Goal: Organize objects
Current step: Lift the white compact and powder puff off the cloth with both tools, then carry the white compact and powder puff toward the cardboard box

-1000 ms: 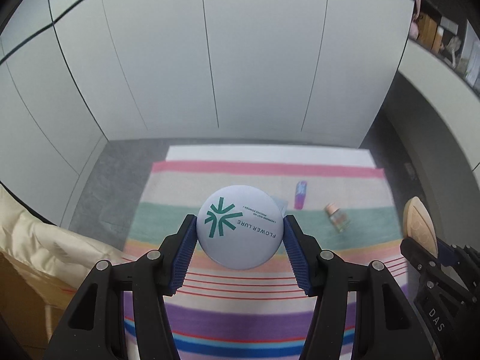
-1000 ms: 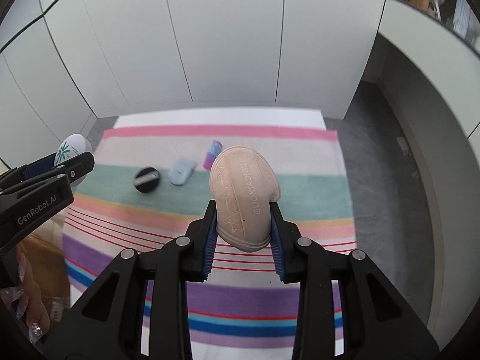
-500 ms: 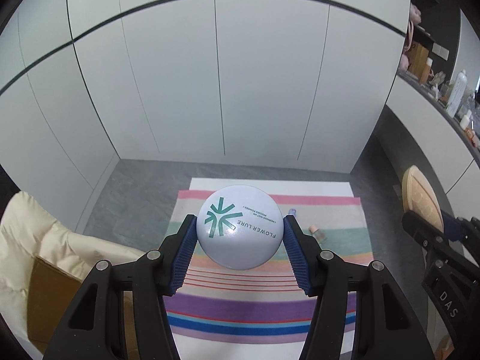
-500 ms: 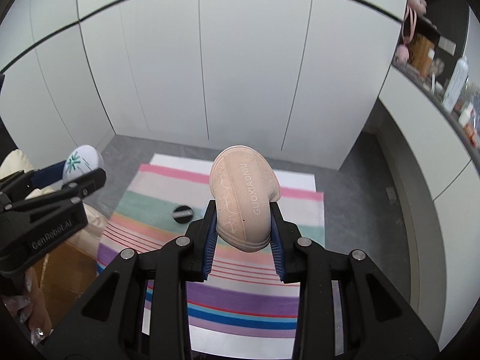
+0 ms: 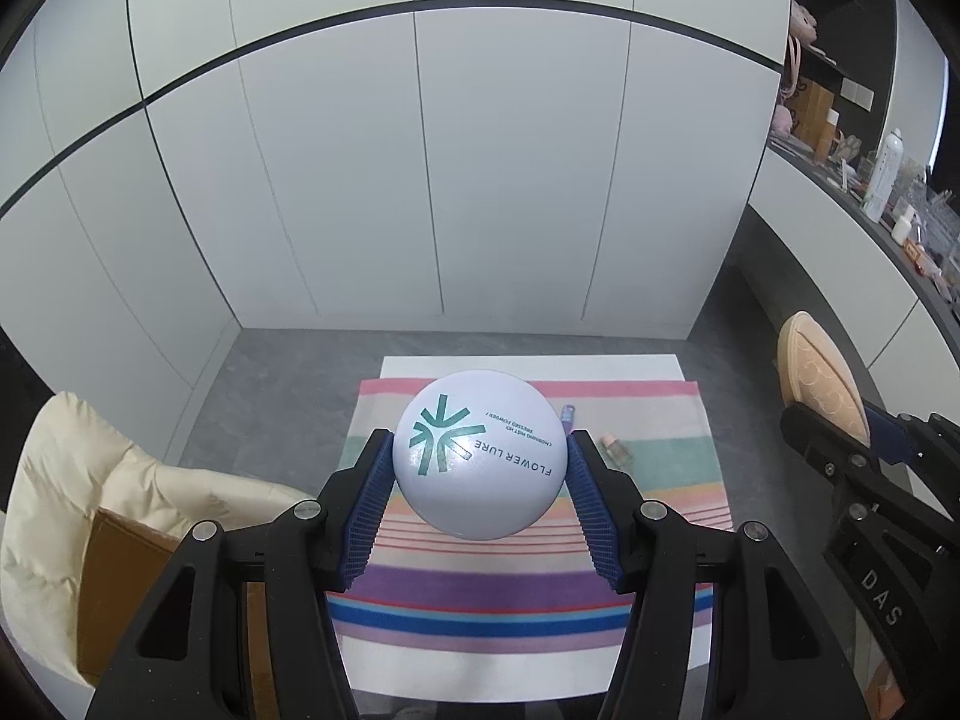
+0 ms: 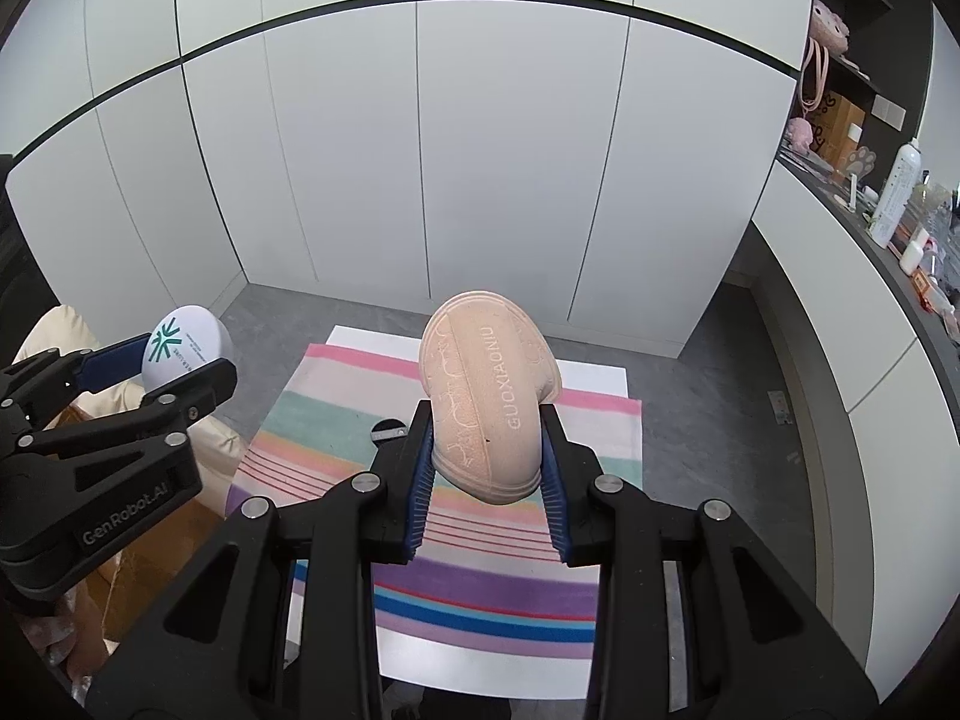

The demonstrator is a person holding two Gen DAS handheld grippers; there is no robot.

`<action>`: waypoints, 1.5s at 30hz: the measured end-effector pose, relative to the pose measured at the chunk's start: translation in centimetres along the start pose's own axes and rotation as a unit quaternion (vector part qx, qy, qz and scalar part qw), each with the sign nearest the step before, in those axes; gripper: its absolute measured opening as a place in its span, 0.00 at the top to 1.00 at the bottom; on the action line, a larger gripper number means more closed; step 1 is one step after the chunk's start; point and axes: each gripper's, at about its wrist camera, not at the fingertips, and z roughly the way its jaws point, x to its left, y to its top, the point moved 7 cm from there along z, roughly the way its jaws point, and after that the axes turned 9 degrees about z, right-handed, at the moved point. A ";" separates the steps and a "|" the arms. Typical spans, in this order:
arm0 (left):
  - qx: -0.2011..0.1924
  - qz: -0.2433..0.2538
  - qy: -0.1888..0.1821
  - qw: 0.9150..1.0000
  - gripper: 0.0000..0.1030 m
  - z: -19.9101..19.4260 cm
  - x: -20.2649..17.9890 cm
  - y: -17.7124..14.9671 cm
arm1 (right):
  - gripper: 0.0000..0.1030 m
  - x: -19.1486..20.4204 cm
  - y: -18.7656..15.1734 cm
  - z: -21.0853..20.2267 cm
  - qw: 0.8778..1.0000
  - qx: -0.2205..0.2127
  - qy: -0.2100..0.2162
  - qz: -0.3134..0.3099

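My left gripper (image 5: 479, 459) is shut on a round white powder compact (image 5: 480, 453) with a teal logo, held high above a striped rug (image 5: 540, 594). It also shows at the left of the right wrist view (image 6: 180, 354). My right gripper (image 6: 487, 447) is shut on a peach slipper (image 6: 489, 402), sole facing me, also high over the rug (image 6: 480, 594). The slipper shows at the right of the left wrist view (image 5: 819, 381). A small purple bottle (image 5: 567, 414), a small peach bottle (image 5: 618, 450) and a black round compact (image 6: 389, 429) lie on the rug.
White cabinet doors (image 5: 450, 180) stand behind the rug. A cream cushion (image 5: 72, 480) and a cardboard box (image 5: 120, 576) are at the left. A dark counter (image 6: 900, 252) with bottles and clutter runs along the right. Grey floor (image 6: 708, 372) surrounds the rug.
Both grippers have risen well away from the rug with their objects still held. The rug and its items look much smaller and farther, and the counter at the right has come into view.
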 end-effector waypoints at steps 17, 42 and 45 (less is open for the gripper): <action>-0.014 -0.010 0.006 1.000 0.43 -5.8 0.6 -7.6 | 0.68 -0.8 -8.0 -4.0 1.000 0.018 0.015 0.014; 0.017 -0.025 0.007 1.000 0.43 -10.1 2.8 -23.2 | 0.68 -3.5 -23.7 -8.3 0.996 0.069 -0.006 0.057; 0.025 -0.026 0.000 0.999 0.43 -10.1 2.9 -24.1 | 0.68 -3.7 -25.0 -8.9 0.996 0.075 -0.015 0.054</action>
